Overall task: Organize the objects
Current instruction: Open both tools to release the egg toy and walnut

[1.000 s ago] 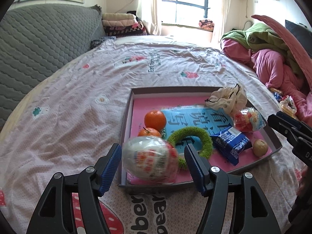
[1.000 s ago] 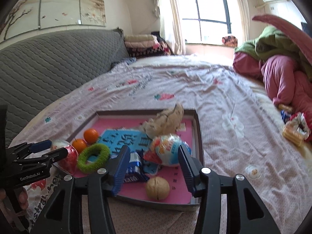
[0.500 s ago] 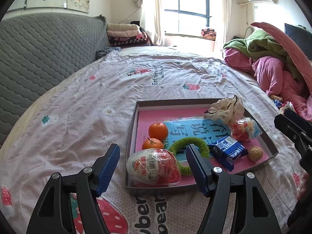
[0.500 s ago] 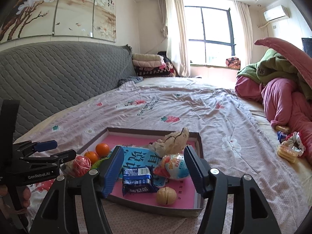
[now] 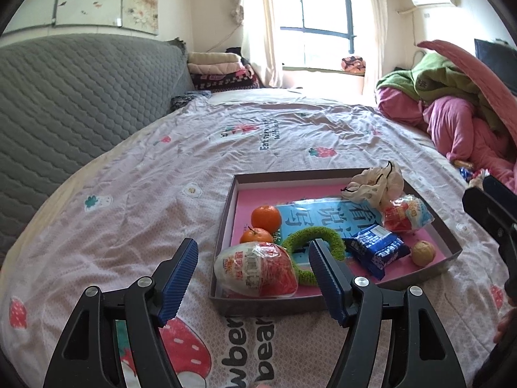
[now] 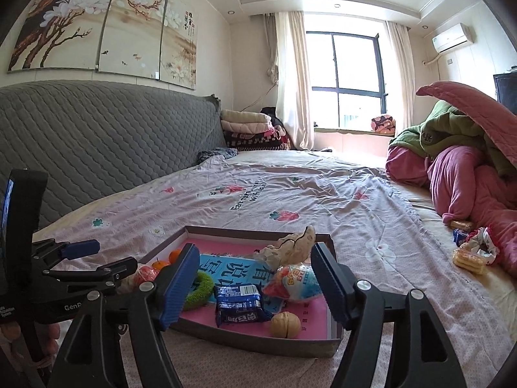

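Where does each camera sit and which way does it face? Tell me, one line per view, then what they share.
Left wrist: on the left gripper, angled down at the shallow grey cardboard tray on the bed; its blue-padded fingers show, open and empty.
Right wrist: on the right gripper, facing the tray from its other near corner; its jaws are opening, empty; the left gripper shows at left.
Shared: tray, blue snack packet, walnut.

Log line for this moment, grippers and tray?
left gripper: open, empty | right gripper: opening, empty | tray: on bed, holds egg toys, oranges, green ring, blue packet, walnut
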Tool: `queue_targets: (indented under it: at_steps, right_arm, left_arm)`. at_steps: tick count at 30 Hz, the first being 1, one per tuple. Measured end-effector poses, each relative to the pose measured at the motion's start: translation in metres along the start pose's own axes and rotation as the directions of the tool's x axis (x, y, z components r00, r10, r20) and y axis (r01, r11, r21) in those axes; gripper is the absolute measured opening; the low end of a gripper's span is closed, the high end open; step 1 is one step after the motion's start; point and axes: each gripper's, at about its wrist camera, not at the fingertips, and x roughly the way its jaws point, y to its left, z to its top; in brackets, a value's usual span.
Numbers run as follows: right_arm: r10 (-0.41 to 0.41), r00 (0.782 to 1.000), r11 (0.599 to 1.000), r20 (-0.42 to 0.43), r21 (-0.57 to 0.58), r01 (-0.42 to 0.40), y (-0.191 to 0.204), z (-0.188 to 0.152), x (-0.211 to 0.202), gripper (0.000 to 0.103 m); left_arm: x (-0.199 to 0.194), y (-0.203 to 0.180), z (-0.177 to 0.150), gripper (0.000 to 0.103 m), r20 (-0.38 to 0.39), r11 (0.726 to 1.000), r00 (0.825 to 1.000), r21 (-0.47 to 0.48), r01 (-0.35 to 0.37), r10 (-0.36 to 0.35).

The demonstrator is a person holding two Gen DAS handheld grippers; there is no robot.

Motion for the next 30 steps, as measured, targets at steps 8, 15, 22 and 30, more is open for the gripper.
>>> queue_targets:
  at_steps: [8,15,22,30]
  right_arm:
    - [-0.003,1.000,1.000,-0.006,-0.021,0.003,0.009,-0.009,-0.004,0.074]
    - [-0.026,1.000,1.000,-0.011,-0.016,0.026,0.012,-0.015,-0.008,0.075]
    - [-0.029,0.999,0.999,-0.035,0.034,0.030,0.010,-0.025,-0.013,0.076]
    - [-0.040,0.999,0.998,-0.028,0.039,0.041,0.010,-0.029,-0.019,0.076]
  left_arm:
    - [-0.003,0.002,-0.015,0.073,-0.038,0.999,0.999,-0.026,-0.035,0.034]
    - [-0.006,0.003,-0.022,0.073,-0.046,0.998,0.998,-0.048,-0.047,0.045]
    - [-0.014,0.001,-0.025,0.073,-0.036,0.998,0.999,-0.052,-0.025,0.023]
    - [-0.022,-0.006,-0.040,0.073,-0.050,0.999,0.999,-0.029,-0.016,0.015]
